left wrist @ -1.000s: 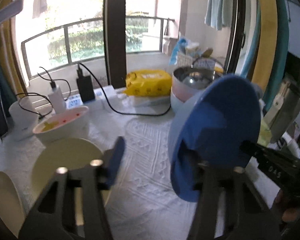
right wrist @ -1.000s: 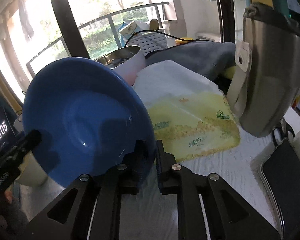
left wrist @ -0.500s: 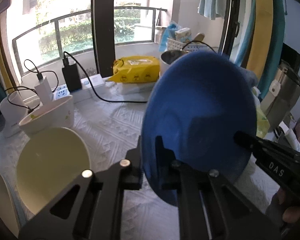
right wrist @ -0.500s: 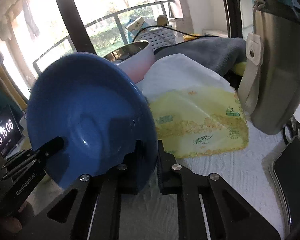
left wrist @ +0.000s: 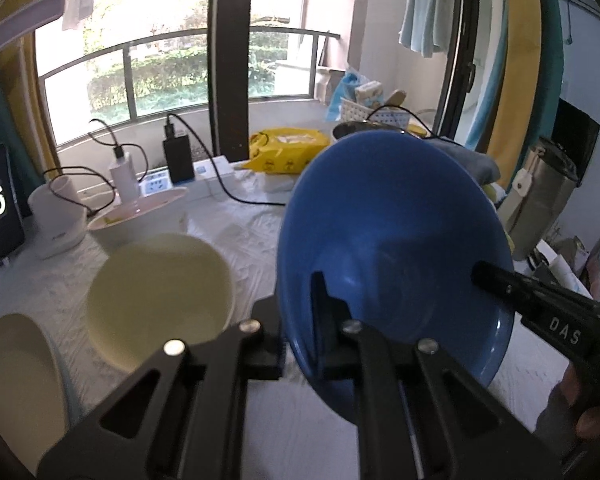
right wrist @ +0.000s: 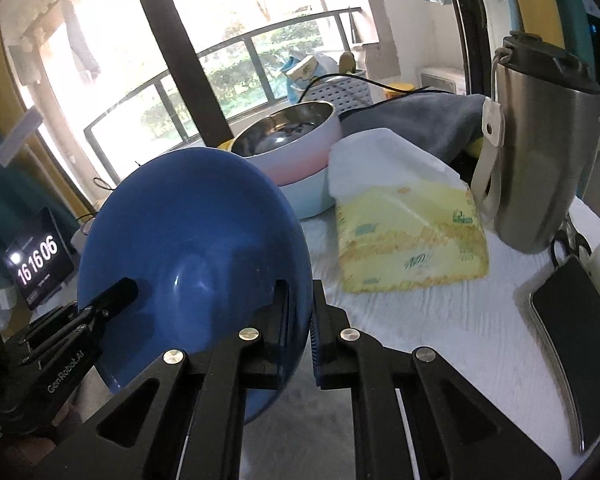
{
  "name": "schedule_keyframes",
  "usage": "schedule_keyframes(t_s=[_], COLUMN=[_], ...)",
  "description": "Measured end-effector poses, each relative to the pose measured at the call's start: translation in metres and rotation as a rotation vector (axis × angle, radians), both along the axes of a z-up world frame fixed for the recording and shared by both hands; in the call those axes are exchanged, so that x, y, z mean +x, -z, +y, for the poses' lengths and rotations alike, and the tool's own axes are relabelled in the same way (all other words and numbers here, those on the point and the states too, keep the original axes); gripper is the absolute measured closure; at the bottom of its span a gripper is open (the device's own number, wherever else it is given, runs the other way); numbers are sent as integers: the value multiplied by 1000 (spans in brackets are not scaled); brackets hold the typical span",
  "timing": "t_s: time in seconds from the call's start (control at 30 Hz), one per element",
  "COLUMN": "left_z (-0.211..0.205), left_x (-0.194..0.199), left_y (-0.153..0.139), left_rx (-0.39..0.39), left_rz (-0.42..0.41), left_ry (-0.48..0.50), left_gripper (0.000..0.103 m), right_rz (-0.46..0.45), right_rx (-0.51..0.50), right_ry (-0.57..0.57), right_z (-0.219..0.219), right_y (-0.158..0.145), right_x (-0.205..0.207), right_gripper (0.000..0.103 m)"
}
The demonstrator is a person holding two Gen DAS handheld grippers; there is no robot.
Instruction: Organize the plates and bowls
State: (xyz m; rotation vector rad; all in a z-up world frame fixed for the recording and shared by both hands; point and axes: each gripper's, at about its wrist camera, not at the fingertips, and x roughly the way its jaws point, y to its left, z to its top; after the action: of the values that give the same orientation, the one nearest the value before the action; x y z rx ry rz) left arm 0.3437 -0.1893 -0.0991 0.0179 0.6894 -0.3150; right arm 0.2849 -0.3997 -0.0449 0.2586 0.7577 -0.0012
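Observation:
A deep blue bowl point(left wrist: 400, 220) hangs tilted on its edge above the white tablecloth, gripped from both sides. My left gripper point(left wrist: 300, 320) is shut on its left rim, one finger inside the bowl and one outside. My right gripper point(right wrist: 300, 300) is shut on the opposite rim; its tip shows in the left wrist view as the right gripper point(left wrist: 496, 276). The right wrist view shows the blue bowl point(right wrist: 188, 220) with the left gripper point(right wrist: 120, 288) on its far edge. Left of it stand a cream bowl point(left wrist: 160, 296), a cream plate point(left wrist: 12, 380) and a pink-rimmed white bowl point(left wrist: 140, 216).
A steel bowl nested in pastel bowls point(right wrist: 288, 136) stands behind the blue one. Beside it lie a yellow tissue pack point(right wrist: 408, 236), a steel flask point(right wrist: 540, 152) and a dark tablet point(right wrist: 572, 328). A power strip with chargers point(left wrist: 172, 184), a yellow packet point(left wrist: 288, 152) and a clock point(right wrist: 36, 264) line the window side.
The left gripper, open beside the bowl a second ago, has shut on its rim. Both grippers and the bowl have since shifted across the table, bringing the cream bowl closer in view.

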Motion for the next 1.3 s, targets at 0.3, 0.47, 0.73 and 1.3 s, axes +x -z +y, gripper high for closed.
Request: schedule_keyframes(t_s=[0.3, 0.47, 0.73, 1.3], left_z=[26, 39, 61, 117], left_x=[-32, -46, -66, -113], left_y=[-12, -15, -17, -7], left_rx=[-19, -34, -50, -65], left_rz=[-20, -16, -11, 63], left_ry=[-17, -28, -46, -116], left_gripper=[93, 93, 93, 91], right_rz=[-11, -8, 3, 94], right_rx=[-9, -4, -9, -1], right_ry=[-23, -42, -74, -171], right_z=[28, 40, 60, 113], right_y=[-13, -19, -24, -15], right_x=[-24, -36, -49, -75], right_gripper=[92, 89, 88, 80])
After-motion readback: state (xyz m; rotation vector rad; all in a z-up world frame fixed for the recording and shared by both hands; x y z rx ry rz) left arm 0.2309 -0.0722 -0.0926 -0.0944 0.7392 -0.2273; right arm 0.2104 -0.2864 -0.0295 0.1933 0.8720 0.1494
